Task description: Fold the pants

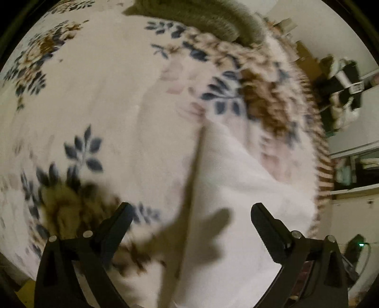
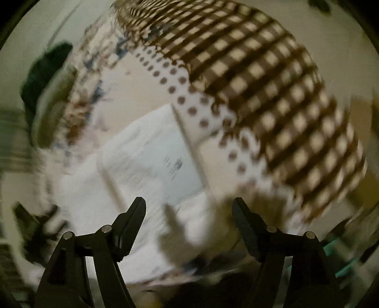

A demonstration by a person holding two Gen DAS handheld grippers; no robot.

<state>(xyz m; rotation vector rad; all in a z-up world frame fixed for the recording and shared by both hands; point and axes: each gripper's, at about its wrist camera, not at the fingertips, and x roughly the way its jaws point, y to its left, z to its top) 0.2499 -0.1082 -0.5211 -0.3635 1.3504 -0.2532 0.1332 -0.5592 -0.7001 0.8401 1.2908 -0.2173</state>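
Observation:
White pants (image 1: 239, 180) lie on a floral bedspread (image 1: 99, 99); both views are motion-blurred. In the left wrist view the pants run from the middle toward the lower right, and their left edge casts a dark line. My left gripper (image 1: 189, 208) is open and empty above the near part of the pants. In the right wrist view the white pants (image 2: 146, 161) look folded, with a small printed label showing. My right gripper (image 2: 189, 203) is open and empty just above their near edge.
A brown checked and dotted cover (image 2: 260, 78) fills the upper right of the right wrist view. An olive-grey knitted blanket (image 1: 201, 16) lies at the far end of the bed. Shelves and clutter (image 1: 350, 165) stand beside the bed's right edge. A dark green object (image 2: 45, 71) sits at left.

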